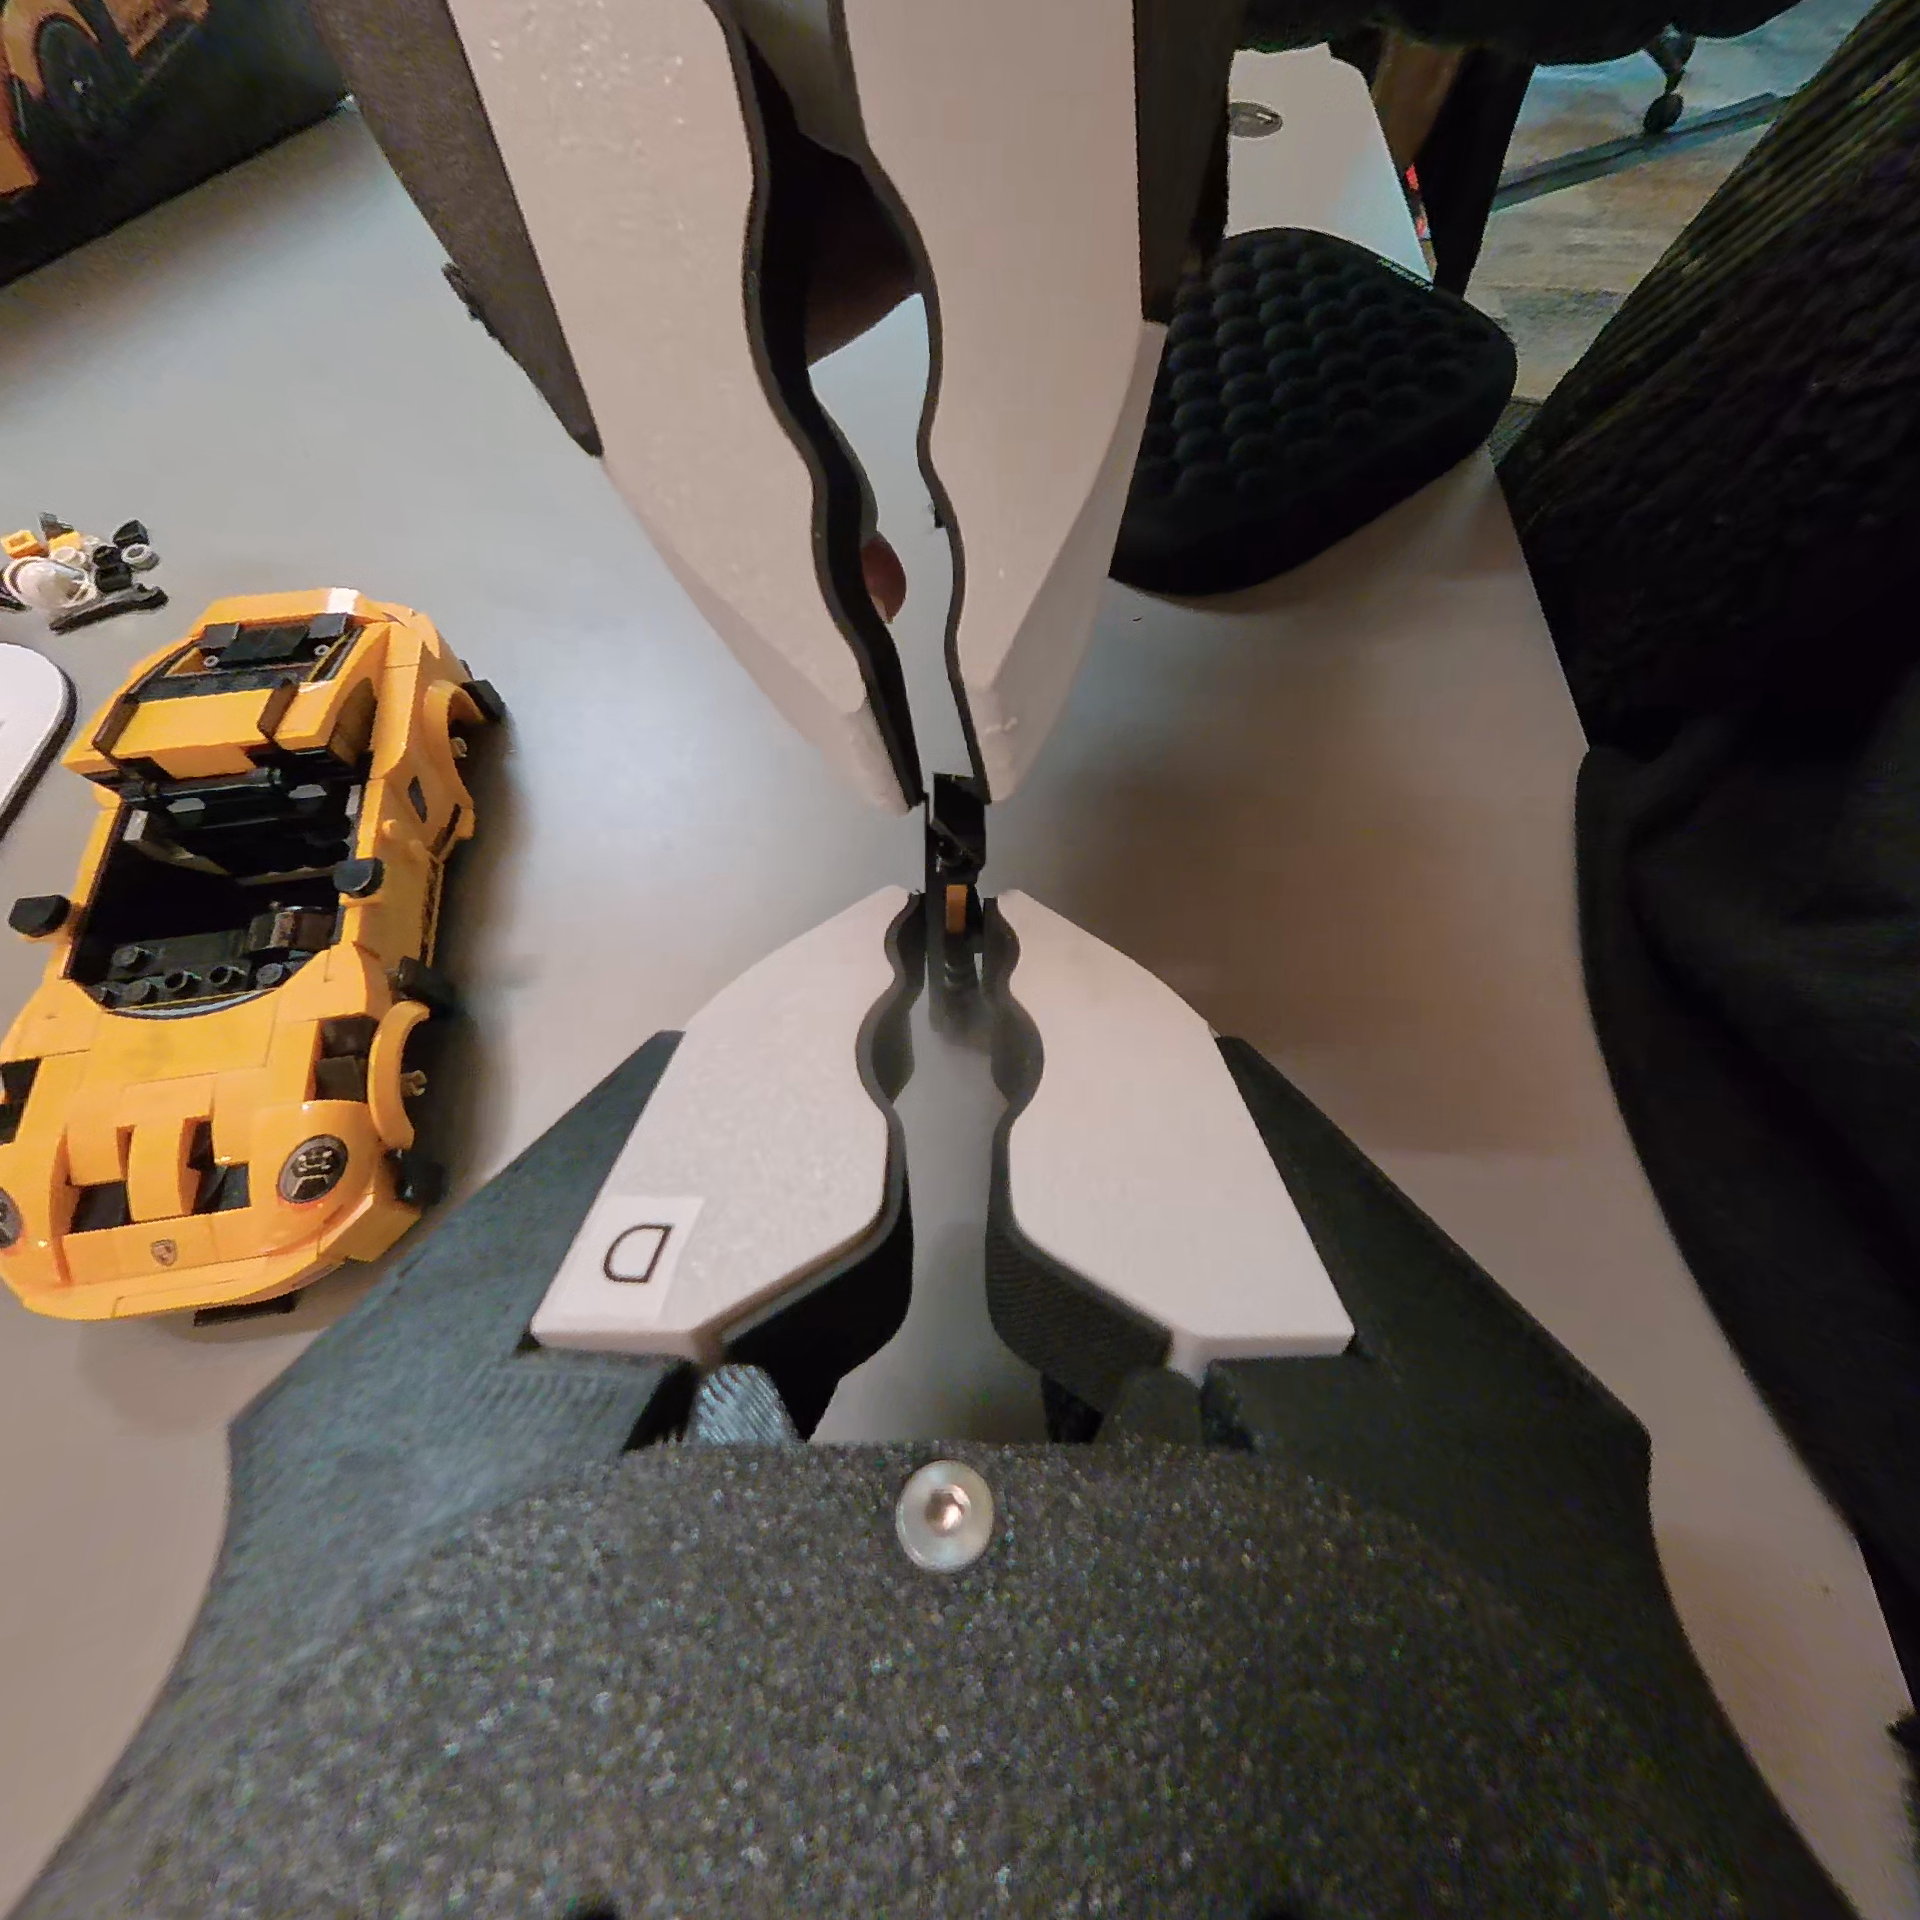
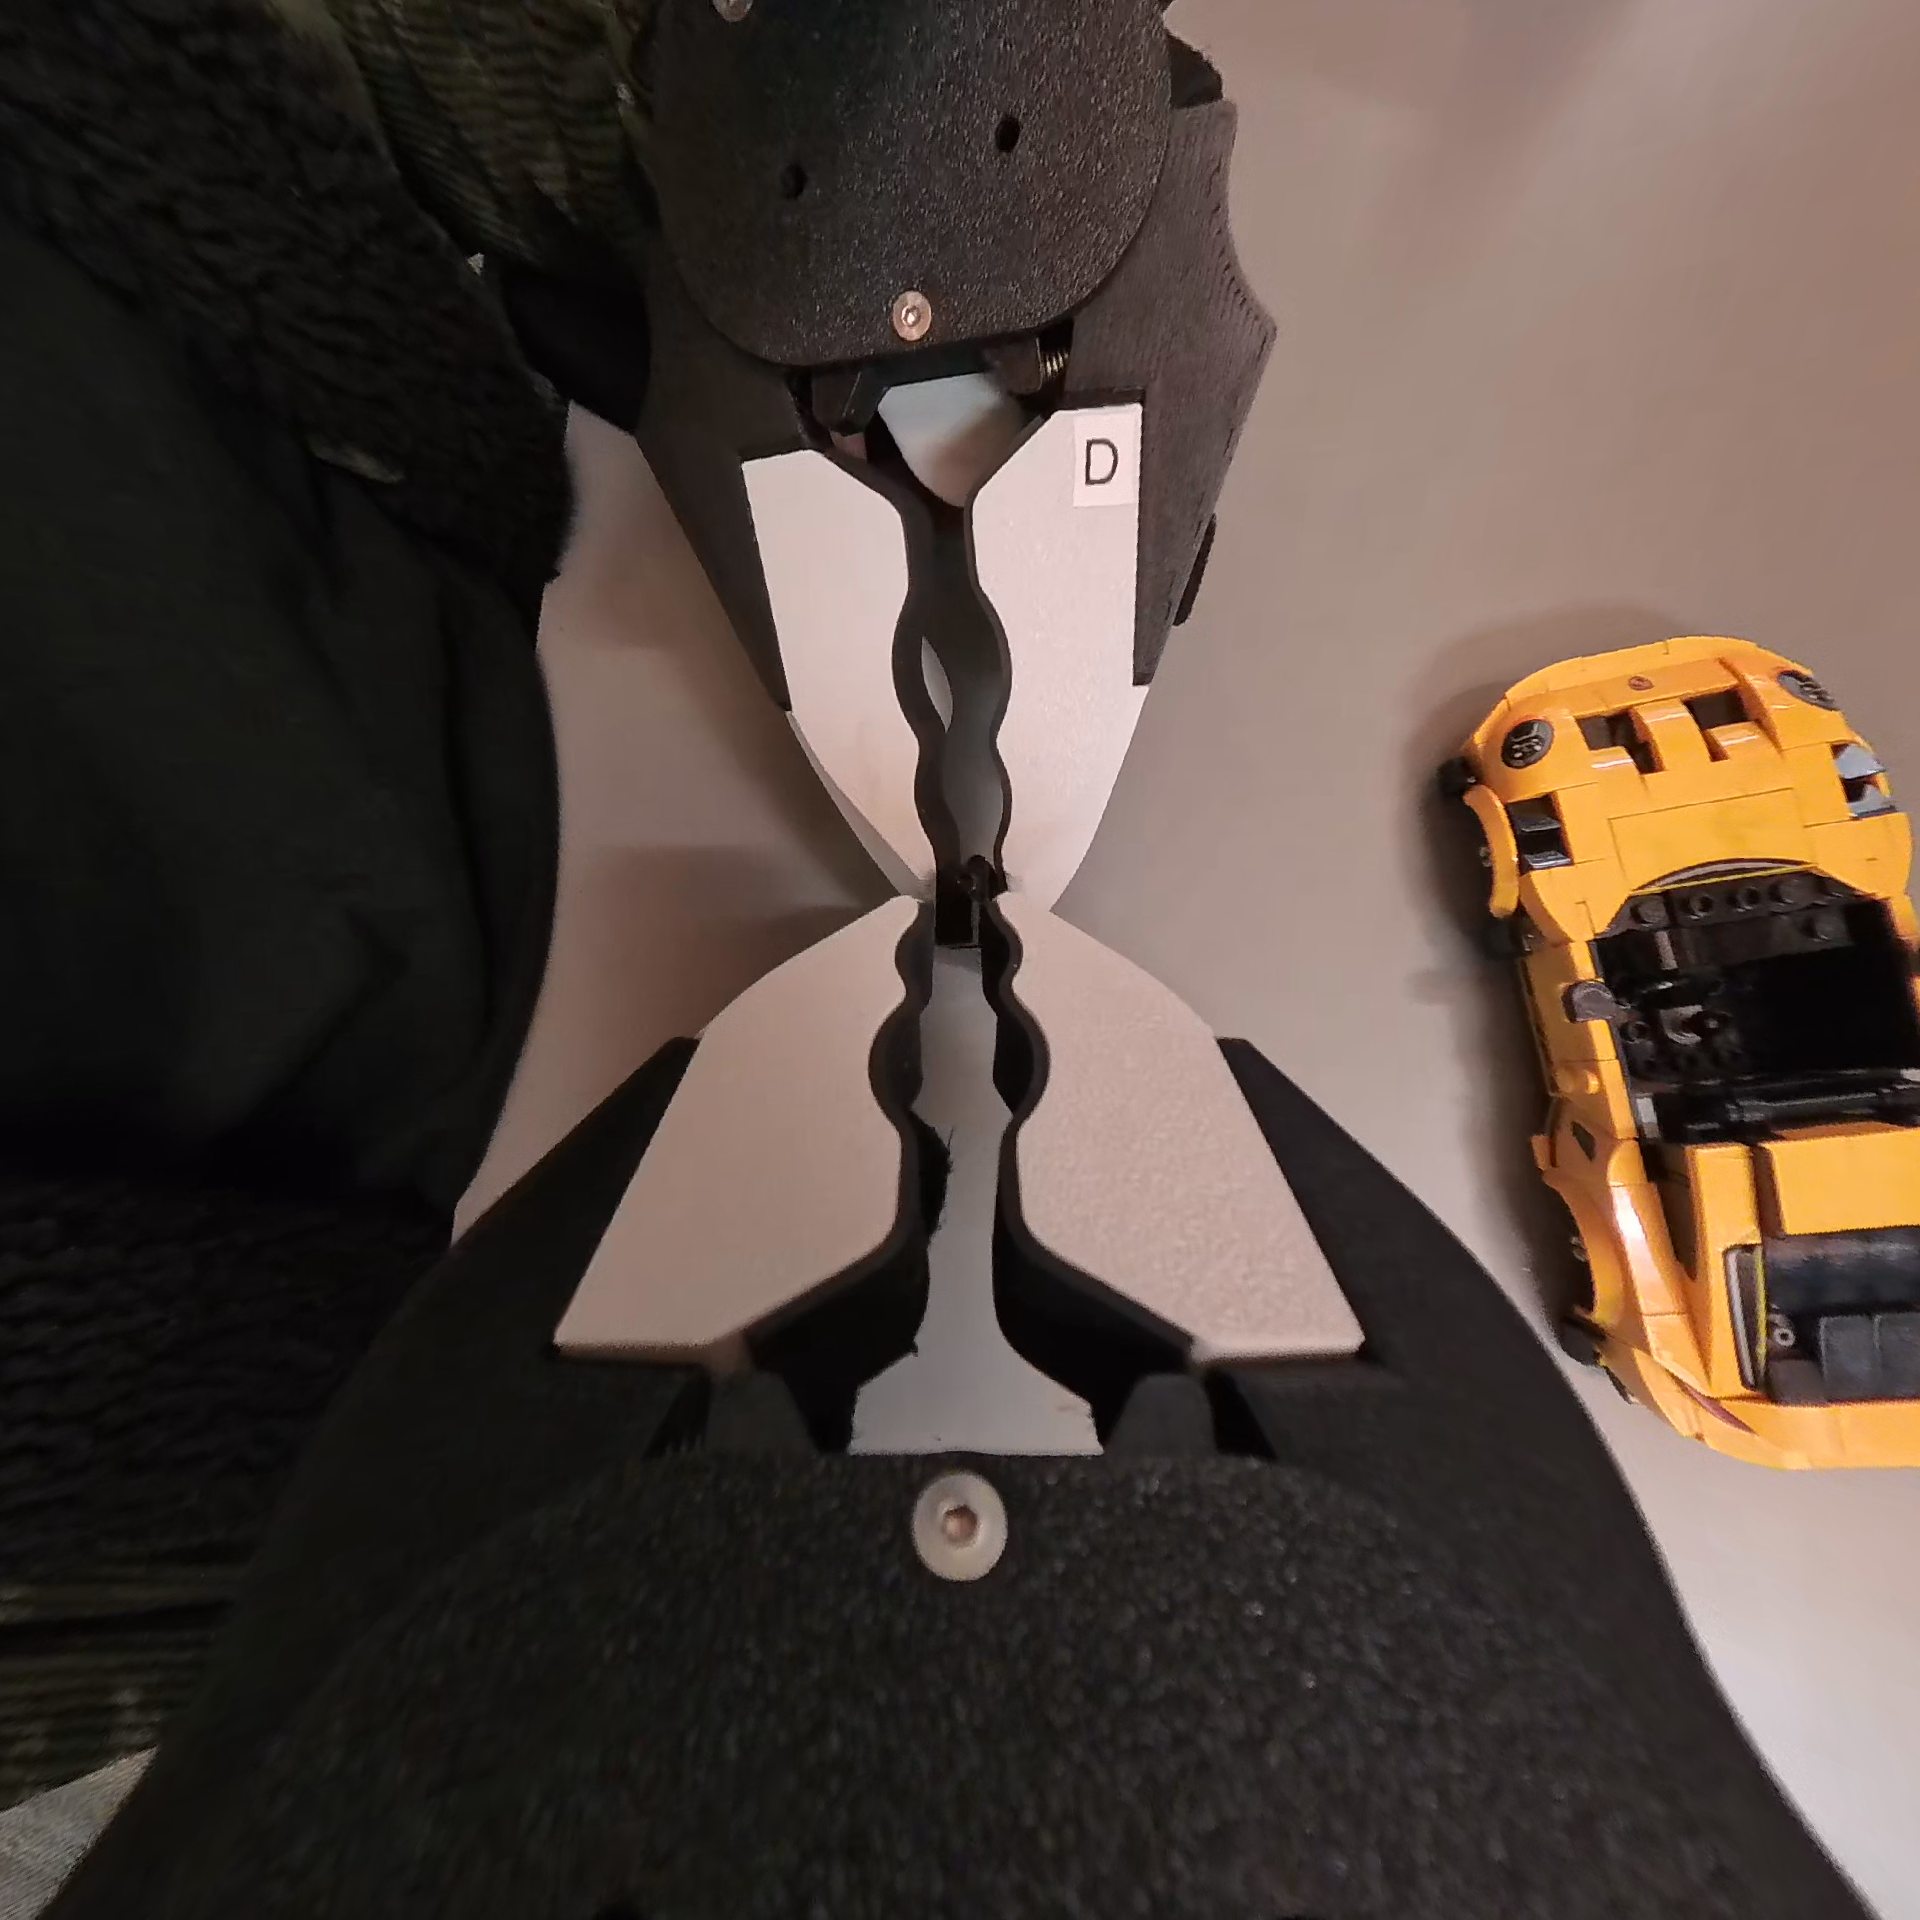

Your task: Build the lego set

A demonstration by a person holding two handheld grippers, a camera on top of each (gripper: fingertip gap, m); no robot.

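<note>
Grippers, left [image 1: 951, 914] and right [image 2: 961, 930], pinch 1 small lego piece [image 1: 954, 831].

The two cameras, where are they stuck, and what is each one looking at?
Left wrist view: rides on the left gripper, looking along its fingers at the right gripper opposite; a dark sleeve shows.
Right wrist view: rides on the right gripper, facing back at the left gripper; dark clothing fills the left.
Shared: both grippers pinching one small black lego piece tip to tip, and the yellow lego car on the grey table.
</note>
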